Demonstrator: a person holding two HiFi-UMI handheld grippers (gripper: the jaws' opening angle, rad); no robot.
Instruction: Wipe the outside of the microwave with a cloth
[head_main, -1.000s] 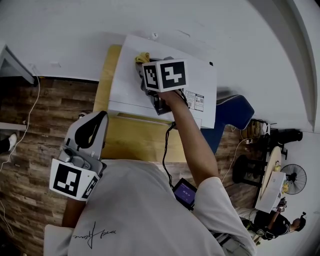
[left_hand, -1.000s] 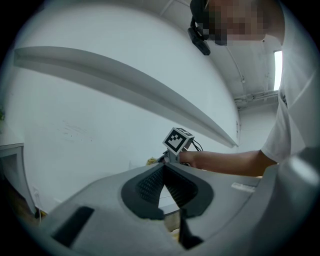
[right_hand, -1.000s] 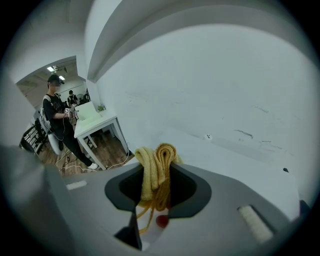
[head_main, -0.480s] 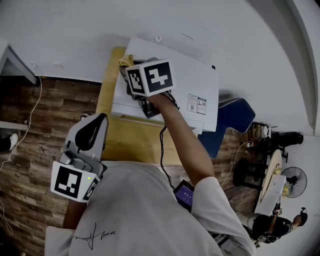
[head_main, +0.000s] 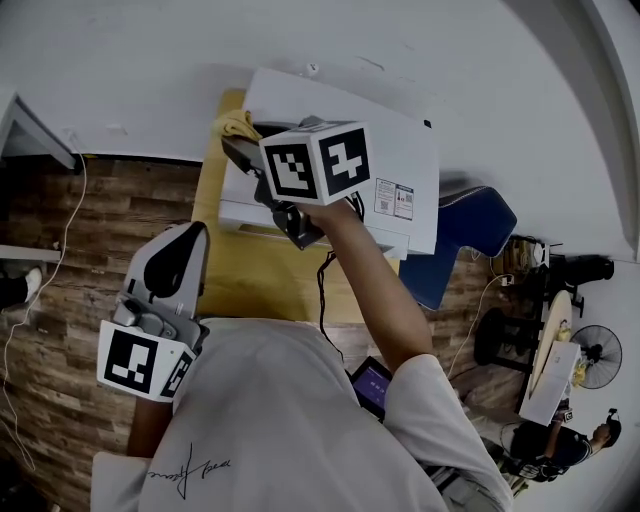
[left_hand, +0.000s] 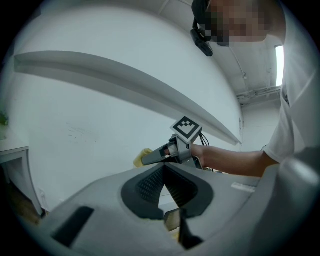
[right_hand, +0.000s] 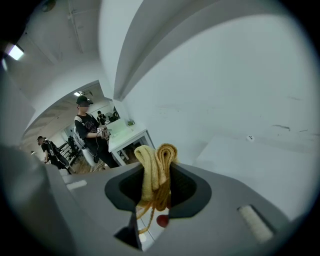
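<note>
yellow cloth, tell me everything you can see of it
The yellow cloth looks like soft, thick fabric, pale to mustard yellow, bunched into folds with loose strands hanging below. The right gripper is shut on it, and a rounded wad sticks out past the jaws. In the head view it sits at the white microwave's far left top corner; contact with the surface can't be told.

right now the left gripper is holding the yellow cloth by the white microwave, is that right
No, the right gripper holds the yellow cloth by the white microwave; the right gripper view shows its jaws shut on it. The left gripper holds nothing.
</note>
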